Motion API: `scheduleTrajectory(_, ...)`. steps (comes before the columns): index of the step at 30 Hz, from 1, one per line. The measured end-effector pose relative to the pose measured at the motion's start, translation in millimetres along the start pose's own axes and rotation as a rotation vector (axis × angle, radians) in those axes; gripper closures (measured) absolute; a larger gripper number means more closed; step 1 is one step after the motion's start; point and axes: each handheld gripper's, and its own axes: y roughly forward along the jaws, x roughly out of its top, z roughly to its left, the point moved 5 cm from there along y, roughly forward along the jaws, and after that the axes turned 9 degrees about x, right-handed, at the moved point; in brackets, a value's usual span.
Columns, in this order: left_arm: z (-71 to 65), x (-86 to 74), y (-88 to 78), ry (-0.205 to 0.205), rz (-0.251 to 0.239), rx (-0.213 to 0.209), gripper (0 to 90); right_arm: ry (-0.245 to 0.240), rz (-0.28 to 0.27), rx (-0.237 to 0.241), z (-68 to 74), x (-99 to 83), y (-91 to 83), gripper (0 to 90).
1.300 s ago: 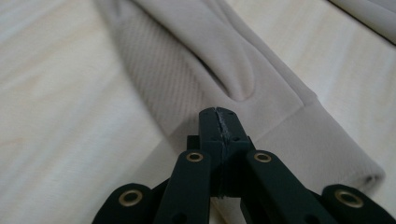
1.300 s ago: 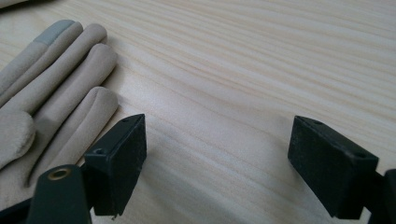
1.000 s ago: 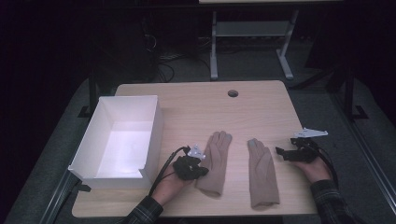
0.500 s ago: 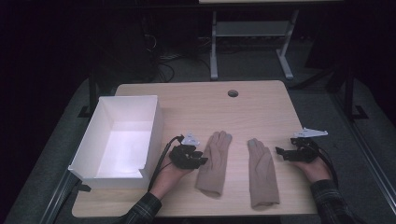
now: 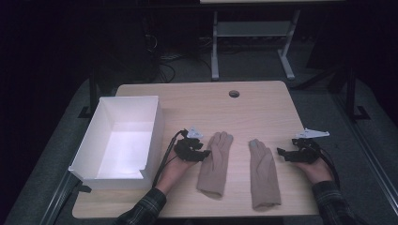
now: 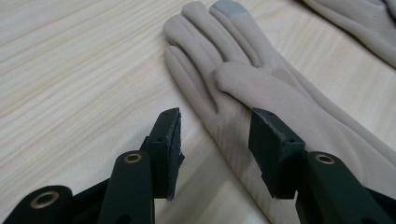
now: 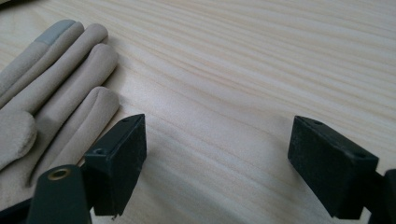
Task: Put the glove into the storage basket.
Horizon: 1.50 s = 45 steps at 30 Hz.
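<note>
Two beige gloves lie flat on the wooden table [image 5: 263,101], fingers pointing away from me. My left gripper [image 5: 205,153] sits at the left edge of the left glove [image 5: 214,164] and points at it. In the left gripper view its jaws [image 6: 219,140] have just been opening. They stand apart over the edge of that glove [image 6: 261,88], and the pads do not press on it. My right gripper [image 5: 283,153] rests just right of the right glove [image 5: 264,173]. Its jaws [image 7: 215,154] are wide open over bare wood, with the glove's fingers [image 7: 60,70] to the left.
An empty white box [image 5: 101,140] stands on the table's left side, close to my left hand. A round cable hole [image 5: 233,93] sits near the far edge. Metal stand legs [image 5: 215,47] and cables lie on the dark floor beyond the table.
The left gripper was shut at the left glove's edge, then opened and slid a little farther up the table beside it. The right gripper has not moved.
</note>
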Motion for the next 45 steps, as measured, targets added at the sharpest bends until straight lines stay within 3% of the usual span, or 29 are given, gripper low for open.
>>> scheduleTrajectory(4, -0.6, -2.6, 5.6, 0.017, 0.025, -0.013, 58.2, 0.002, 0.001, 0.000, 0.1, 0.0, 0.0, 19.0)
scheduleTrajectory(13, -4.4, -2.6, 6.3, -0.024, 0.032, -0.084, 81.6, -0.001, 0.002, 0.002, 0.6, -0.5, -0.5, 18.7)
scheduleTrajectory(19, -1.9, -2.3, 4.0, -0.068, 0.030, -0.114, 86.9, -0.007, 0.009, 0.006, 1.3, -1.1, -0.5, 16.2)
scheduleTrajectory(21, -1.2, -1.9, 2.5, -0.074, 0.025, -0.126, 87.0, -0.005, 0.004, 0.007, 1.9, -1.5, -2.0, 22.8)
scheduleTrajectory(27, -2.8, -0.4, -3.2, -0.097, 0.019, -0.158, 87.3, -0.022, -0.003, 0.063, 9.7, 0.8, -13.3, 57.1)
scheduleTrajectory(32, -2.8, -1.0, -4.3, -0.093, 0.017, -0.162, 87.3, -0.051, 0.017, 0.168, 25.8, 0.2, -26.3, 82.8)
scheduleTrajectory(35, -2.4, -1.8, -4.4, -0.088, 0.022, -0.169, 87.3, -0.077, 0.045, 0.215, 39.8, -3.8, -32.9, 88.3)
scheduleTrajectory(40, -3.3, -2.1, -6.8, -0.086, 0.023, -0.177, 87.3, -0.130, 0.088, 0.269, 61.9, -11.1, -41.7, 89.7)
scheduleTrajectory(45, -4.1, -2.8, -5.8, -0.086, 0.028, -0.179, 87.2, -0.141, 0.133, 0.301, 71.6, -19.4, -39.5, 89.9)
